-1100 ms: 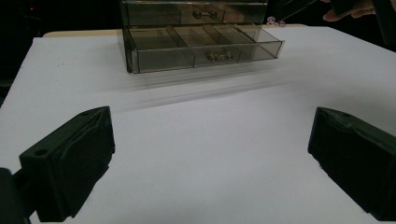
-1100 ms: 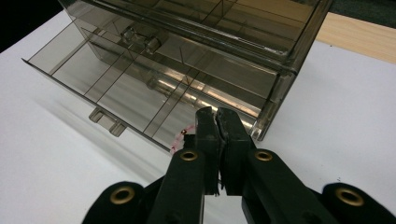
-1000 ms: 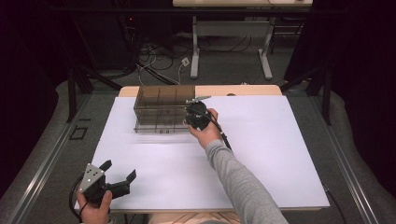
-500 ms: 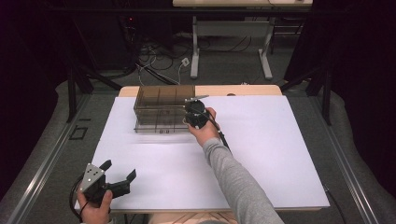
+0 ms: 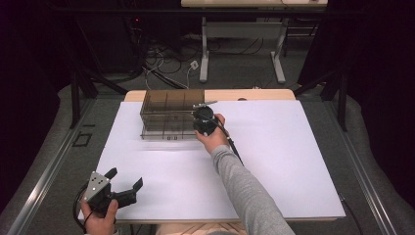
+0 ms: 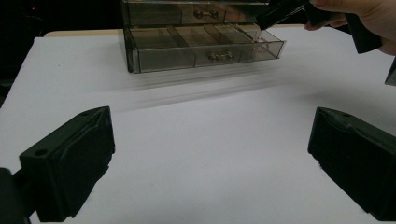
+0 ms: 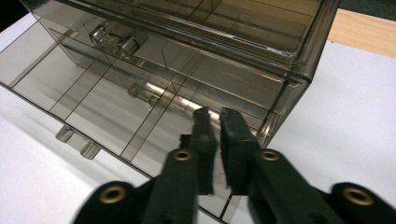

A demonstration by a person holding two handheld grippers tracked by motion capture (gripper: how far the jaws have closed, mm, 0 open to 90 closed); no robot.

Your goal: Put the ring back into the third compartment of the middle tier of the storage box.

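Over the pulled-out lower drawer [image 7: 140, 112] of the smoky organizer [image 5: 169, 110] at the surface's [image 5: 293, 161] far edge, the right tool [image 7: 215, 116], jaws just parting around a small pale object, could drop it outside the compartment, while the left tool [image 5: 125, 181] idles spread.

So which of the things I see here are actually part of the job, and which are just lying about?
Part of the job:
- smoky clear drawer box
- its pulled-out bottom drawer
- small pale thing between the right gripper's jaws
- right gripper, over that drawer

Just lying about:
- left gripper, open at the table's near corner
- white table cover
- cables on the floor
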